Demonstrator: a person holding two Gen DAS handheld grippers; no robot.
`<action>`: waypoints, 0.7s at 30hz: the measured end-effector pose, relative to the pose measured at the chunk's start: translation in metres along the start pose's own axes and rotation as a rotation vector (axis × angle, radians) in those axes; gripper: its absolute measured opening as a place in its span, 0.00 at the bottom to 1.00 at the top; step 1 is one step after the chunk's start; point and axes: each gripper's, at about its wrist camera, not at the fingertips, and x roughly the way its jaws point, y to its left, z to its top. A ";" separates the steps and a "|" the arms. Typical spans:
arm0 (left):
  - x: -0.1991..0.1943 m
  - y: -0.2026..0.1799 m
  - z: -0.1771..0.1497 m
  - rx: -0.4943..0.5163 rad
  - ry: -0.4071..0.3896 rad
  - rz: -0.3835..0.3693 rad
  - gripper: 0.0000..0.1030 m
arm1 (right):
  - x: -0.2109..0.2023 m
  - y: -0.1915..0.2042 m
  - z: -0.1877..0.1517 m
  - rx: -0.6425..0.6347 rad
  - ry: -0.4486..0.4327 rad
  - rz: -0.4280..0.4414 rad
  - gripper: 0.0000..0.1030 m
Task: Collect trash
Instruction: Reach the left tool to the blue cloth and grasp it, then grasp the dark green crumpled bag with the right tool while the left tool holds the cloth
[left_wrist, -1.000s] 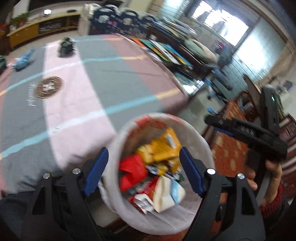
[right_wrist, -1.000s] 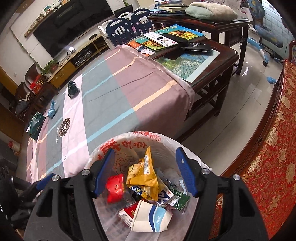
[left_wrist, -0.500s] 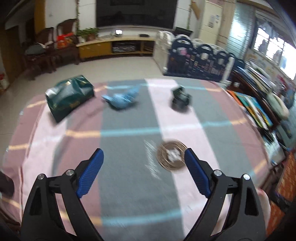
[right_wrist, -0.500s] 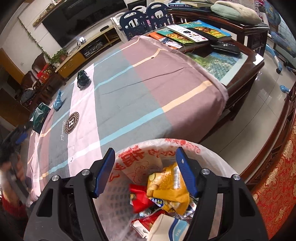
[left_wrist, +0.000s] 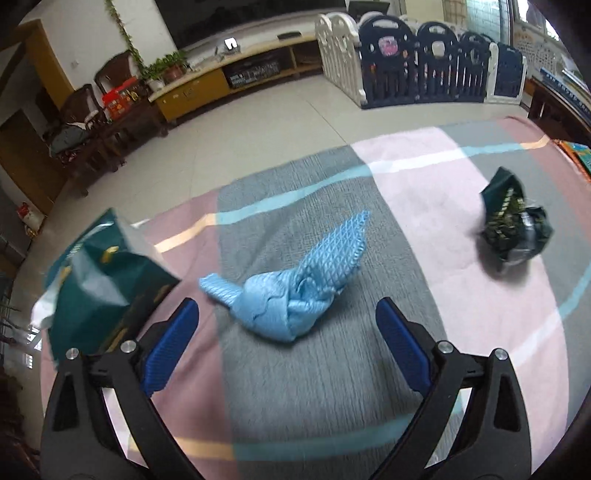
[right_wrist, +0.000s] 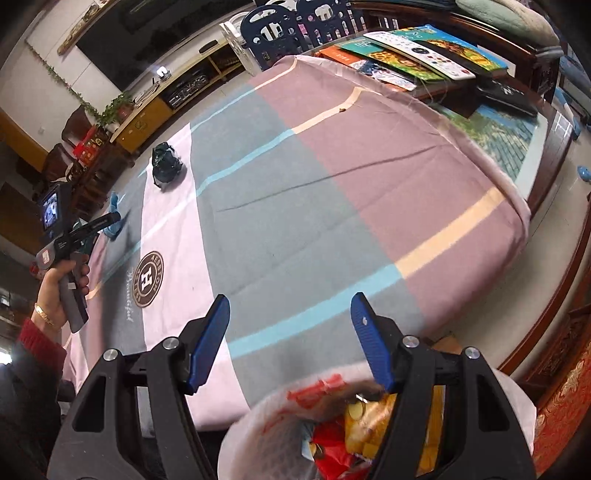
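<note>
Hovering wide-jawed over the crumpled blue wrapper on the striped cloth.

From the left wrist: the left gripper is spread wide and holds nothing; the wrapper lies just ahead, centred between the pads, its long axis slanting up to the right, a green bag to its left, a dark crumpled packet well off right. From the right wrist: the right gripper, parted and empty, hangs above the lined trash bin, far from the wrapper; the left hand is much nearer.

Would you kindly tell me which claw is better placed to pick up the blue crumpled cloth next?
Left. The left claw hangs open right over the blue cloth, while the right claw sits far across the table above the trash bag.
</note>
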 end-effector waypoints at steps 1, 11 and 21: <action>0.007 -0.001 0.001 0.012 0.007 0.008 0.84 | 0.006 0.006 0.004 -0.013 -0.001 -0.005 0.65; -0.052 0.046 -0.034 -0.184 -0.168 -0.034 0.31 | 0.076 0.104 0.081 -0.215 -0.101 0.054 0.65; -0.152 0.058 -0.147 -0.268 -0.152 -0.132 0.32 | 0.197 0.244 0.153 -0.596 -0.111 -0.194 0.82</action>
